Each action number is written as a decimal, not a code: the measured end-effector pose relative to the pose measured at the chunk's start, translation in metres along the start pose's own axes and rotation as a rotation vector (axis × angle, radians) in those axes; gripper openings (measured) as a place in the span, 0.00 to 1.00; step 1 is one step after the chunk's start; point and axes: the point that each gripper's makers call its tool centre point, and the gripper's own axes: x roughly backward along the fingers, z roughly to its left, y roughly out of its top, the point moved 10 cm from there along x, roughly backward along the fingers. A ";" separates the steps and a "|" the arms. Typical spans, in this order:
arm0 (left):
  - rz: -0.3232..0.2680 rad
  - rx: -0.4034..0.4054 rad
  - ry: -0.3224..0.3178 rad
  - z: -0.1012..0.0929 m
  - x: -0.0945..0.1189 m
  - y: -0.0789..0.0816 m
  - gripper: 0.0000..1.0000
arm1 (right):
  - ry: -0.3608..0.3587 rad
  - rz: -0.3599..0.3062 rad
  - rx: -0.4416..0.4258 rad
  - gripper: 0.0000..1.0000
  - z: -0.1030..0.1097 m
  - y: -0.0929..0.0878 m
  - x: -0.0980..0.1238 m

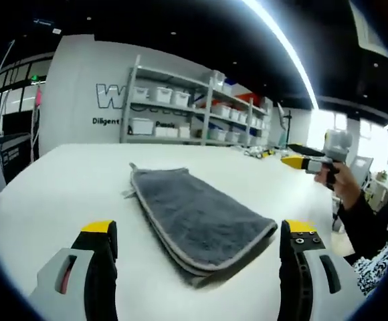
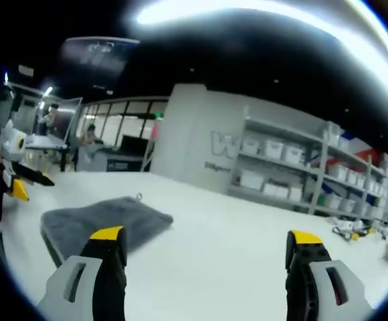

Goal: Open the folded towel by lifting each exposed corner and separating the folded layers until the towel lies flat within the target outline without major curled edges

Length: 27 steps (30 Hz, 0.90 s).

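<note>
A grey towel (image 1: 197,217) with a pale edge lies folded in layers on the white table (image 1: 67,194), a small hanging loop at its far left corner. My left gripper (image 1: 201,251) is open, its yellow-tipped jaws standing apart on either side of the towel's near end, above the table. In the left gripper view the right gripper (image 1: 308,162) is held by a hand at the far right, off the towel. In the right gripper view the towel (image 2: 97,221) lies at the left, and my right gripper (image 2: 207,251) is open over bare table (image 2: 221,227) beside it. The left gripper (image 2: 17,180) shows at the far left.
Metal shelves with white bins (image 1: 194,110) line the wall behind the table. Small items (image 2: 354,231) sit at the table's far right end. A person's dark sleeve (image 1: 364,224) is at the right. Desks and monitors (image 2: 114,150) stand beyond the table's left end.
</note>
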 end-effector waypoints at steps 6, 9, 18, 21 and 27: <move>0.062 0.086 -0.075 -0.012 -0.007 -0.016 0.97 | -0.002 -0.008 -0.002 1.00 -0.002 0.002 0.000; 0.072 0.187 -0.127 -0.021 -0.009 -0.019 0.97 | 0.007 -0.007 -0.010 1.00 0.000 -0.001 -0.002; 0.110 0.292 -0.147 -0.032 -0.015 -0.030 0.95 | 0.019 0.004 -0.015 0.99 0.001 -0.009 -0.004; 0.105 0.294 -0.149 -0.035 -0.014 -0.032 0.95 | 0.021 0.009 -0.013 0.99 0.000 -0.011 -0.002; 0.075 0.324 -0.165 -0.034 -0.012 -0.029 0.90 | 0.020 -0.002 -0.007 0.99 0.000 -0.009 -0.001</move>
